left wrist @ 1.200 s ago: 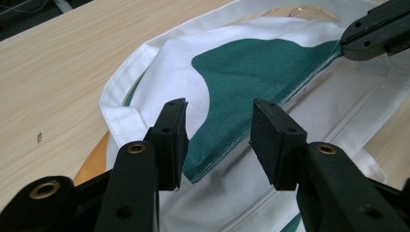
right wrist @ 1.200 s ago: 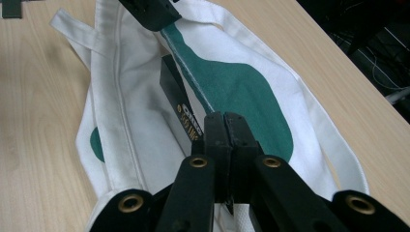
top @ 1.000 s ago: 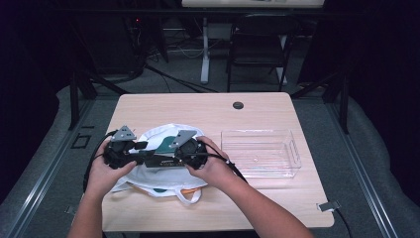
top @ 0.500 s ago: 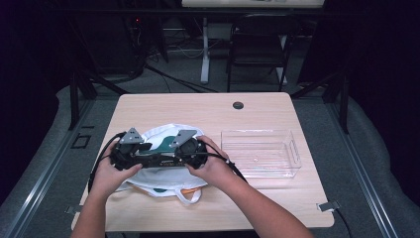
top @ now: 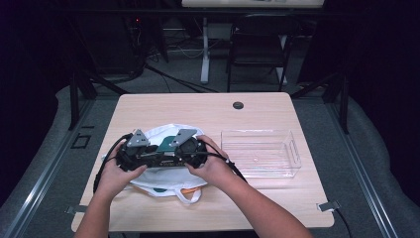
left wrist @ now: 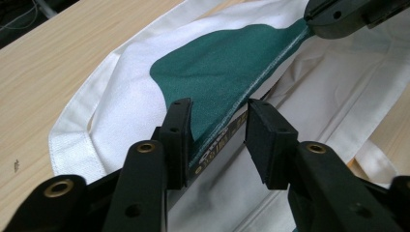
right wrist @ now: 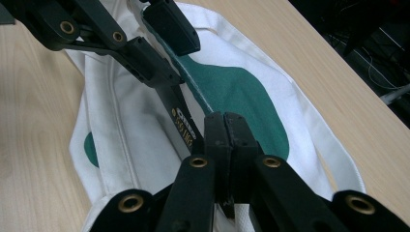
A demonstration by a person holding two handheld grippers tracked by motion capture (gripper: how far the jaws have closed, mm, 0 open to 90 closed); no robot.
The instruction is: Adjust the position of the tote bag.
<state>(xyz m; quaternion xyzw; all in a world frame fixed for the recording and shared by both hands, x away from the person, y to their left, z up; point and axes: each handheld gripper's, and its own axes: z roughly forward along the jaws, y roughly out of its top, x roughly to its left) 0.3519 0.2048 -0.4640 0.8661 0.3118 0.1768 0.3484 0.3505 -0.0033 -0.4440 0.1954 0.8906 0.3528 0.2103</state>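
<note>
White cloth bag (top: 163, 178) edge pinched by right gripper (right wrist: 226, 126); left gripper (left wrist: 216, 130) closing, straddling edge.

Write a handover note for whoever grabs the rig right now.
Right gripper: shut on the rim of the white cloth tote bag with green print.
Left gripper: open. Its jaws have just been closing with that same rim between them, not yet clamped.
The bag lies on the light wooden table. In the high view, the clear plastic bin stands to its right, empty.
Done: rim held at one spot.
Left: probably clamp the left grip, then spread the bag's mouth.
</note>
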